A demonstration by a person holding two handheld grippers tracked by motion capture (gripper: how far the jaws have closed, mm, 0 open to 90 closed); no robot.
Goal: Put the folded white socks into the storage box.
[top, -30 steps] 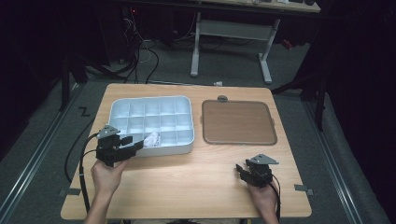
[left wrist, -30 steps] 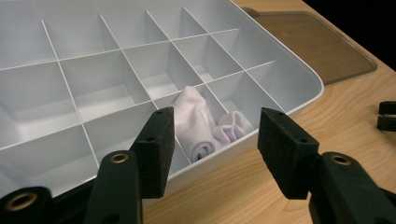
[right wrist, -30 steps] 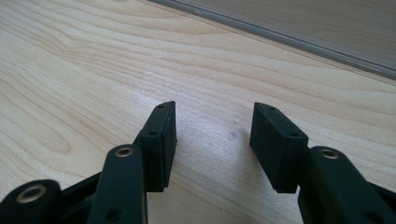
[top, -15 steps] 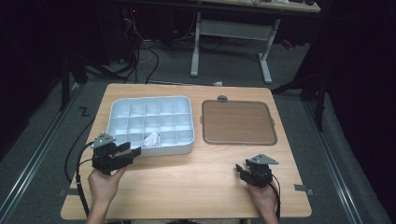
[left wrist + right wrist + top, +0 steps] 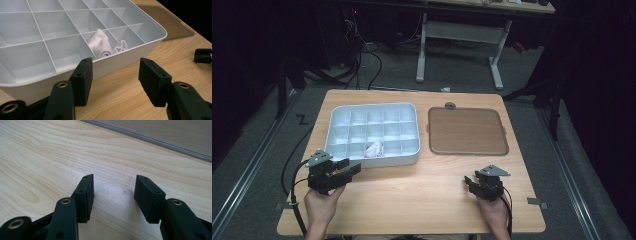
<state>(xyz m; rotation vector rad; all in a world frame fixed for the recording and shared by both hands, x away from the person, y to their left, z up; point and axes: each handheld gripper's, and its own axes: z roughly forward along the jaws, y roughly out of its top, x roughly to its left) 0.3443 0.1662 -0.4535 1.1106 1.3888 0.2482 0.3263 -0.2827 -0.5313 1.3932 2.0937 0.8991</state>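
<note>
A white compartment tray [image 5: 343, 112] [image 5: 150, 47] lies on the left half of the wooden table. A crumpled white cloth [image 5: 374, 149] [image 5: 103, 45] sits in one compartment of its near row. My left gripper [image 5: 346, 171] [image 5: 115, 75] is held just off the tray's near left corner, open, with nothing between its jaws. My right gripper [image 5: 471, 182] [image 5: 114, 192] rests low over bare wood at the near right, open and empty. Its tips [image 5: 203, 55] also show at the right edge of the left gripper view.
A flat brown lid or tray [image 5: 467, 131] [image 5: 166, 21] [image 5: 160, 132] lies to the right of the white tray. Bare wood [image 5: 412, 190] spreads between the two grippers. Beyond the table stand a desk frame [image 5: 457, 45] and cables on the dark floor.
My left gripper has drawn back from the tray's near left edge toward the person and a little lower. The right gripper has stayed where it was.
</note>
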